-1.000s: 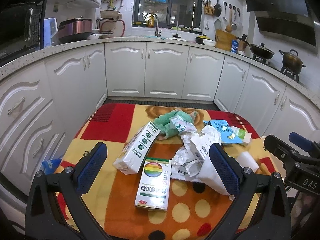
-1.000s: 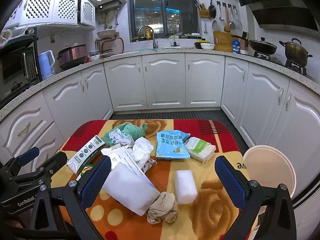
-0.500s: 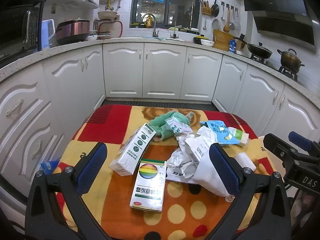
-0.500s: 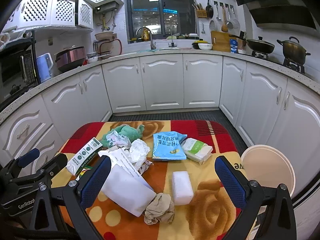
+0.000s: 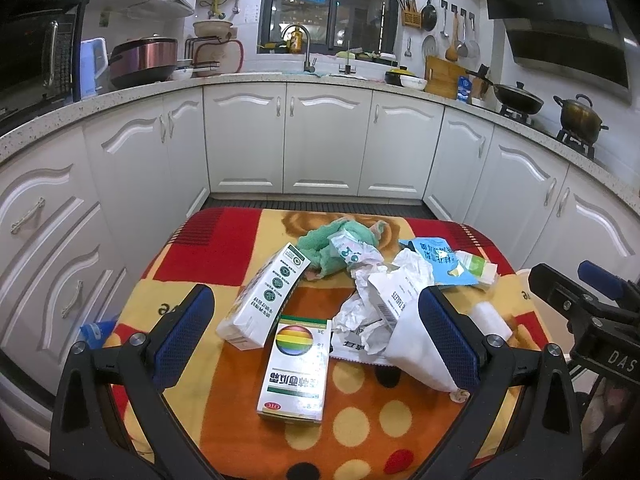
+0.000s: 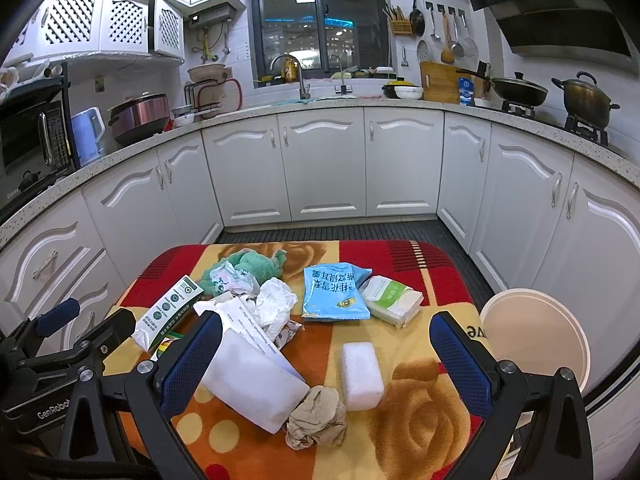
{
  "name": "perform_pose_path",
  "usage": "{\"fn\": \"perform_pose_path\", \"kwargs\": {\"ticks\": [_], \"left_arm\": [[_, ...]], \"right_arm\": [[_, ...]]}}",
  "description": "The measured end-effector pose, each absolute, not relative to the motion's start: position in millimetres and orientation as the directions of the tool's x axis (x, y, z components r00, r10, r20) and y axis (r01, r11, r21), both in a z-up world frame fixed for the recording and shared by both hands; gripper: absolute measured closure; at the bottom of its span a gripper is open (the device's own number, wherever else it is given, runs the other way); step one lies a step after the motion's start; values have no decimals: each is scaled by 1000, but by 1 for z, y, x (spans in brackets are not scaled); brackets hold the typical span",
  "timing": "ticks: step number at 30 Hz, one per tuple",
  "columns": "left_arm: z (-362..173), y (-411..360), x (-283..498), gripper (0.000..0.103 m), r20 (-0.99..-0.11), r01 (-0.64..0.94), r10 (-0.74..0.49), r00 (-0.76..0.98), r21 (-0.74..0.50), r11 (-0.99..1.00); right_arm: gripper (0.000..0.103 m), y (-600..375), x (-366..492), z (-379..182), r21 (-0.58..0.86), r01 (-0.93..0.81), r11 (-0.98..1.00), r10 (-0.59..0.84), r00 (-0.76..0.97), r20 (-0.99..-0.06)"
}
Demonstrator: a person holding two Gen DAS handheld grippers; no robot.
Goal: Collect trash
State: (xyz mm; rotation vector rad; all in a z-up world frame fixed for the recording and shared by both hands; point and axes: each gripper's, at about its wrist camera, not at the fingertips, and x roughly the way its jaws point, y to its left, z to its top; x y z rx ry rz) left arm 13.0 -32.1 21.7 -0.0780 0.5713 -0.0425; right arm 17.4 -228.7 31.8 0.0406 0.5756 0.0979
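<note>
Both grippers hover with fingers spread wide, holding nothing. Ahead of the left gripper point(image 5: 316, 334) lies a rainbow-printed box point(image 5: 296, 364), a green-marked carton point(image 5: 266, 294) beyond. Before the right gripper point(image 6: 326, 358) sit a white foam block point(image 6: 361, 376) and brown crumpled paper point(image 6: 316, 418); a white bin point(image 6: 536, 336) stands right of the table point(image 6: 424, 420).

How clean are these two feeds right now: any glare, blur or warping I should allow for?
Left wrist view: sharp, no motion blur; heavy fisheye bends the countertop into an arc, corners vignetted black; a ceiling light reflects in the window. Right wrist view: equally sharp, same bending; small glare on the blue packet; bin evenly lit.
</note>
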Motion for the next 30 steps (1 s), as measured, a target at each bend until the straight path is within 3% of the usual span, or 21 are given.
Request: {"fn": "perform_pose_path", "kwargs": {"ticks": [30], "left_arm": [[18, -25, 13, 1, -537, 11, -55, 842, -84, 996]], "right_arm": [[0, -236, 16, 27, 68, -68, 995, 94, 836, -541]]}}
